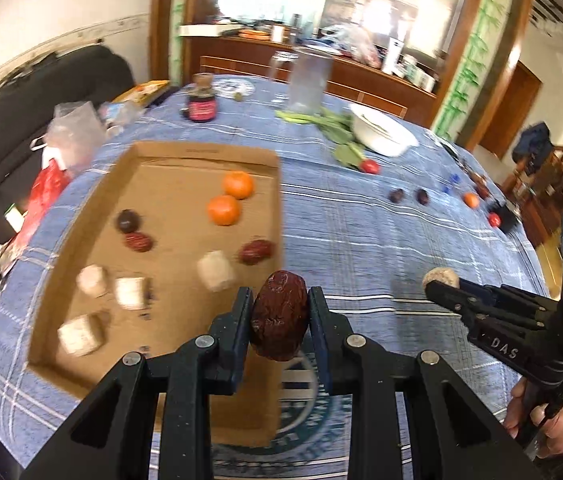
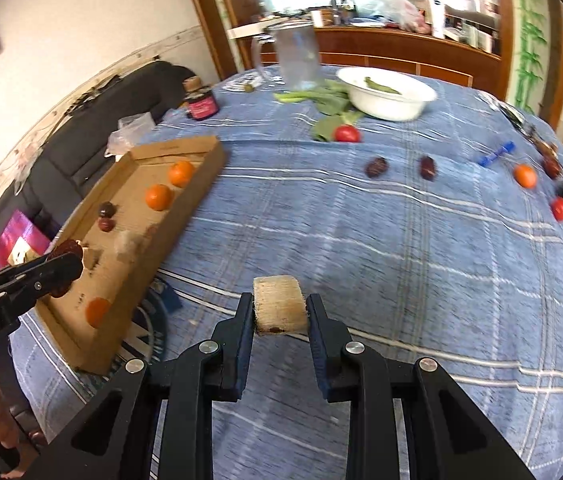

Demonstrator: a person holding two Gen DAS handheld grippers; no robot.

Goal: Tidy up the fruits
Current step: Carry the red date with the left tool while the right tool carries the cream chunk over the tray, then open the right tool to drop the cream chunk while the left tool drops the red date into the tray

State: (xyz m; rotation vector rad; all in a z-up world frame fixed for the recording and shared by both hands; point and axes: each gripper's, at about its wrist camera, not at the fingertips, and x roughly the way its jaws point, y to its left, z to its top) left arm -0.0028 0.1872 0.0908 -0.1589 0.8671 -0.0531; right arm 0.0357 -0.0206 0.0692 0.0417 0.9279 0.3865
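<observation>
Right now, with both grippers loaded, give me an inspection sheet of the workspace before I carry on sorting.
Surface: table under a blue plaid cloth, partly motion-blurred.
Job's things: cardboard tray holds two oranges, dark red dates and pale cut chunks. Loose on the cloth: two dates, a small orange, red tomatoes.
Clutter: white bowl, leafy greens, clear pitcher, dark jar, blue item.
Grippers: left gripper shut on a red date; right gripper shut on a pale chunk.
Cables: nothing seen.
Surroundings: dark sofa, wooden sideboard behind.
</observation>
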